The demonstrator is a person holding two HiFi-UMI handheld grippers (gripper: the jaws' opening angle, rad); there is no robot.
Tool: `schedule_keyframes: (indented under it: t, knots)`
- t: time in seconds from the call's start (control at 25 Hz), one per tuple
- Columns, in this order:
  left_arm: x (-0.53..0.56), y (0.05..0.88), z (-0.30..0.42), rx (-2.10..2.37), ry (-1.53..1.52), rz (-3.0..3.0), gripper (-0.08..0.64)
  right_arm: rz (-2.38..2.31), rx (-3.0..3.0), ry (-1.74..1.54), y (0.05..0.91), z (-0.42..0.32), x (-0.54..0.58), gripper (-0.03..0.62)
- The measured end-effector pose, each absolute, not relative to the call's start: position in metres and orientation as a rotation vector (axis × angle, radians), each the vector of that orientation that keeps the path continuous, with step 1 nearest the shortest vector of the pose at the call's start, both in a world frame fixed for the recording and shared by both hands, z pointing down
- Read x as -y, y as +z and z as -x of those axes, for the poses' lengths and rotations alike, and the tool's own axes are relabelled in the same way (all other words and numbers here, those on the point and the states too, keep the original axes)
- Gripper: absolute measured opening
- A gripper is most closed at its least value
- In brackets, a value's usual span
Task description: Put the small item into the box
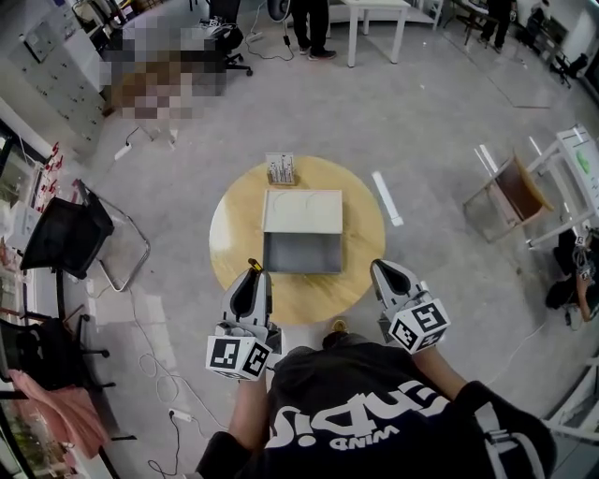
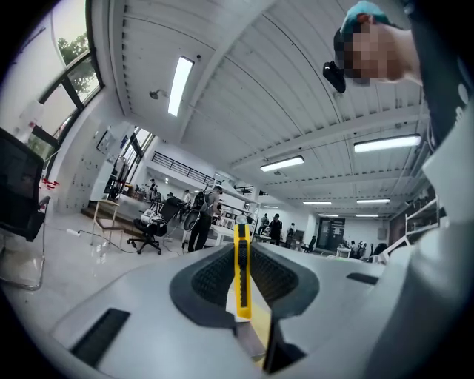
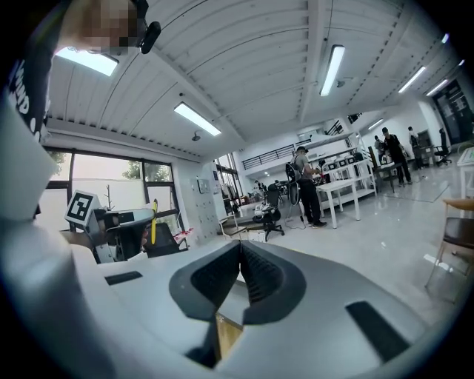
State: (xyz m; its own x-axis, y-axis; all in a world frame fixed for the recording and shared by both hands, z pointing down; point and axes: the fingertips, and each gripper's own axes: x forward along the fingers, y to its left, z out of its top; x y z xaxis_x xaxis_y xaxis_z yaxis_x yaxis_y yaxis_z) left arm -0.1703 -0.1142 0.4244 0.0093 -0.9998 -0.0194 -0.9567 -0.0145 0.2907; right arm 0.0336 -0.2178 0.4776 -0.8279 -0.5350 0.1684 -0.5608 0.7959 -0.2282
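Knife (image 2: 242, 274), a slim utility cutter in a yellow plastic casing, stands pinched between the jaws of the left gripper (image 2: 241, 248). It runs up along the dark ribbed pads (image 2: 211, 277), and its tip pokes out past them. From the head view the left gripper (image 1: 253, 274) hangs over the near left edge of the table, the yellow tip of the knife (image 1: 253, 265) showing at its nose, close to the box but apart from it.

That box, an open grey rectangular box (image 1: 301, 254), sits in the middle of a round pale wooden table (image 1: 234, 224). A flat cream lid (image 1: 302, 211) lies just behind it, edge to edge with its far side. Beyond the lid, near the table's far rim, stands a small pale holder (image 1: 280, 168) with dark marks on it, too small to make out further.

The right gripper (image 1: 384, 271) hovers over the near right edge of the table, level with the left one, the box between and ahead of them. Seen in its own view, the right gripper (image 3: 241, 252) has its jaws pressed together, pad against pad.

Around the table is grey floor. A black office chair (image 1: 65, 234) stands to the left, a folding chair with a wooden seat (image 1: 513, 192) to the right, and a white strip (image 1: 387, 198) lies on the floor just off the table's right side. At the far end of the room a white table (image 1: 374, 14) stands with a person's legs (image 1: 309, 23) beside it.
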Motion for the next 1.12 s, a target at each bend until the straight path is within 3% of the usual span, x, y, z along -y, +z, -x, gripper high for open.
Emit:
schedule_keyframes:
  t: [0.8, 1.12]
  knots:
    - [0.183, 0.432, 0.218, 1.935, -0.123, -2.268, 0.072, -1.045, 2.847, 0.470, 0.484, 0.003, 0.259, 0.003]
    - [0.215, 0.456, 0.205, 1.805, 0.120, -2.402, 0.071, -1.051, 2.843, 0.465, 0.483, 0.012, 0.265, 0.003]
